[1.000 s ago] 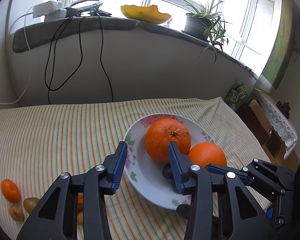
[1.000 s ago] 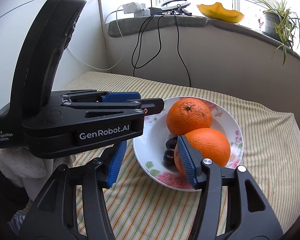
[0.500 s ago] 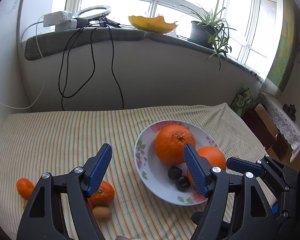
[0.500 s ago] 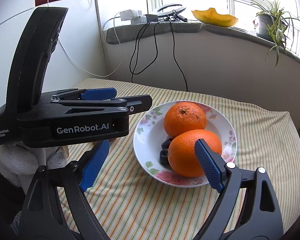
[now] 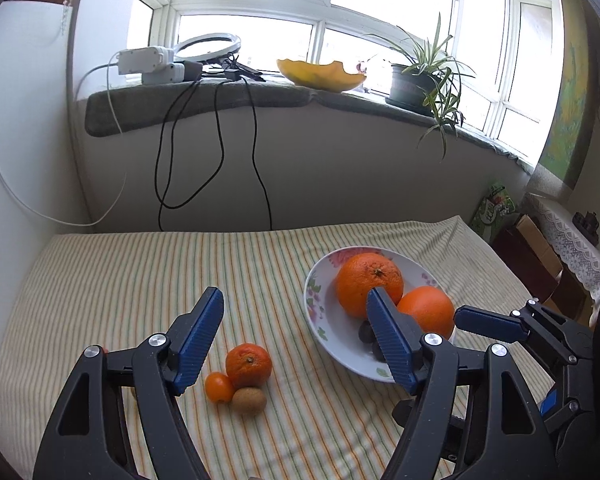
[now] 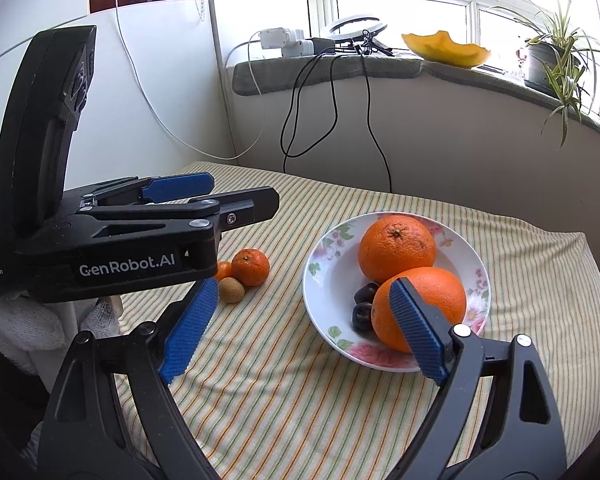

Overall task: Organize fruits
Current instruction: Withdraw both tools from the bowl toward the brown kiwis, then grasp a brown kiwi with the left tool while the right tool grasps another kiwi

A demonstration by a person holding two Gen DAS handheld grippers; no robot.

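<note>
A white flowered plate (image 5: 328,344) (image 6: 328,280) on the striped cloth holds two large oranges (image 5: 369,283) (image 6: 397,249) and two dark small fruits (image 6: 363,305). Left of the plate lie a mandarin (image 5: 248,365) (image 6: 251,266), a smaller orange fruit (image 5: 218,387) and a kiwi (image 5: 249,400) (image 6: 231,289). My left gripper (image 5: 296,344) is open and empty, above the cloth between the loose fruits and the plate. My right gripper (image 6: 300,332) is open and empty, in front of the plate. The left gripper's body (image 6: 140,240) shows at left in the right wrist view.
The striped table (image 5: 140,272) meets a white wall behind it. Black cables (image 5: 220,152) hang from a grey windowsill that carries a power strip, a yellow bowl (image 5: 320,74) and a potted plant (image 5: 424,80). Boxes and a lace-covered stand sit beyond the table's right edge.
Both grippers have pulled back and up from the plate and opened wider. The left view has swung left, bringing the loose mandarin, small fruit and kiwi between its fingers.
</note>
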